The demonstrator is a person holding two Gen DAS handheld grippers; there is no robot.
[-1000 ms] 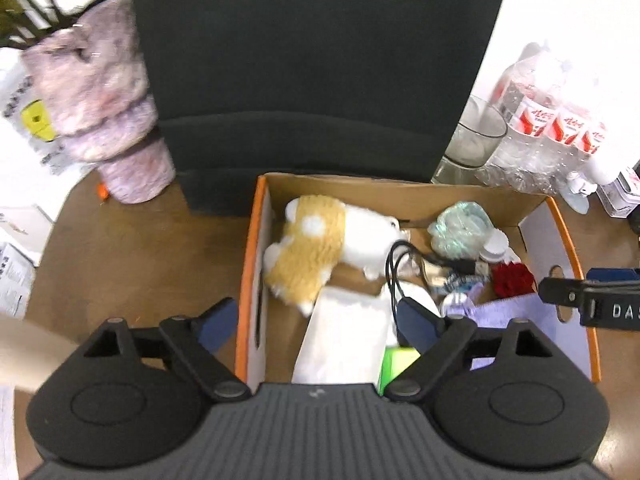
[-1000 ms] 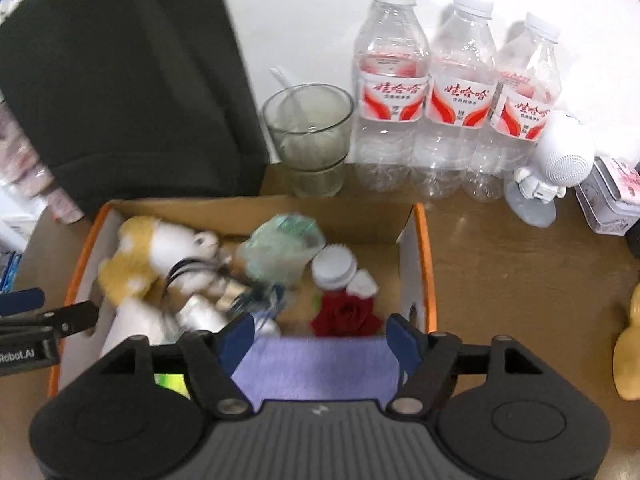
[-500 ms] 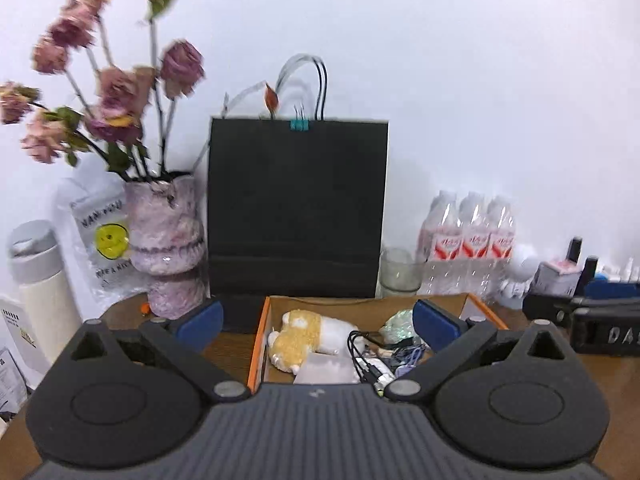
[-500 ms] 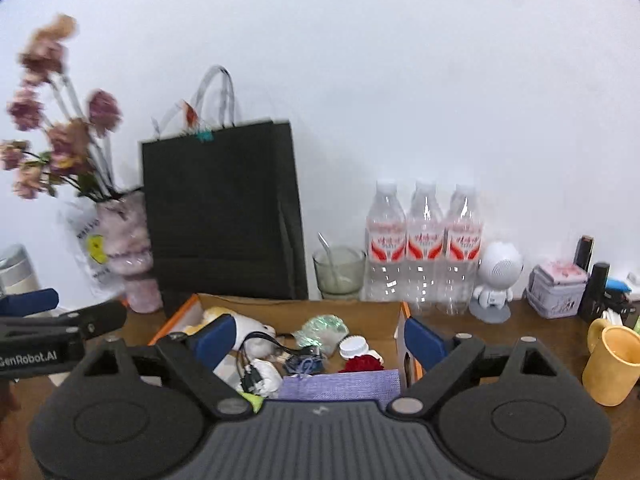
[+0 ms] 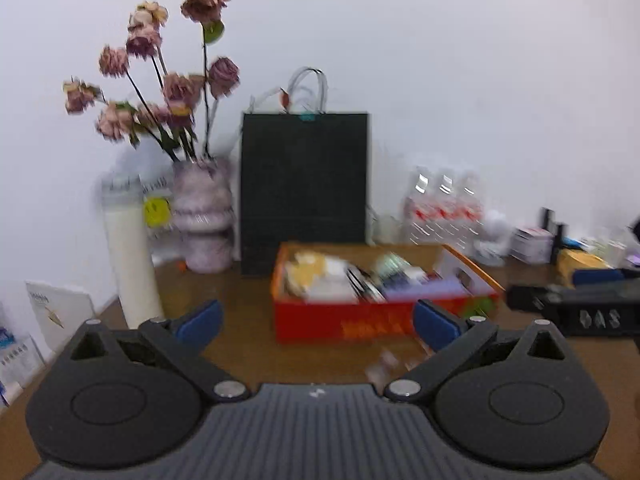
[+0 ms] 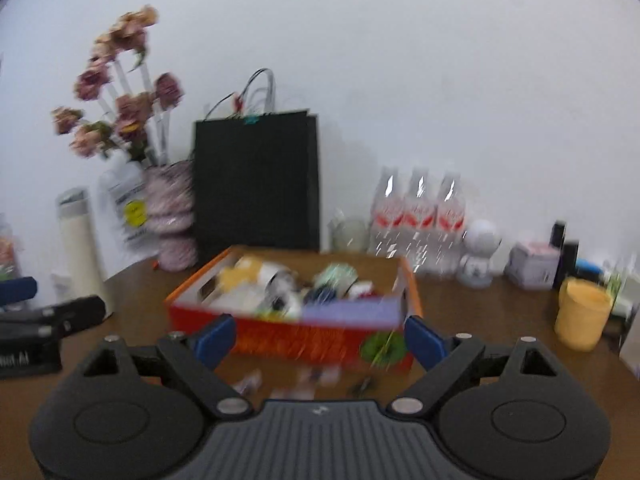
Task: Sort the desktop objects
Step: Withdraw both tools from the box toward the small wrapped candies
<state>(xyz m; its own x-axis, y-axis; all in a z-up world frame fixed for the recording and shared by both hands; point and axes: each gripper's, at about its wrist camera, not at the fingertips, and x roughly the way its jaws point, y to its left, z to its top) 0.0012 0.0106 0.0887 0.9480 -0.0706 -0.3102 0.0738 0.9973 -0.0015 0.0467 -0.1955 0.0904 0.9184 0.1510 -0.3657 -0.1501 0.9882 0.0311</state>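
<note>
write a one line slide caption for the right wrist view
Open right gripper faces an orange cardboard box of mixed desk items, black paper bag and three water bottles behind.

An open orange box (image 5: 344,322) sat on the brown desk (image 5: 240,344) — crammed with a yellow-and-white plush toy (image 6: 248,270), cables, small jars and a purple cloth (image 6: 348,310) — all blurred.
</note>
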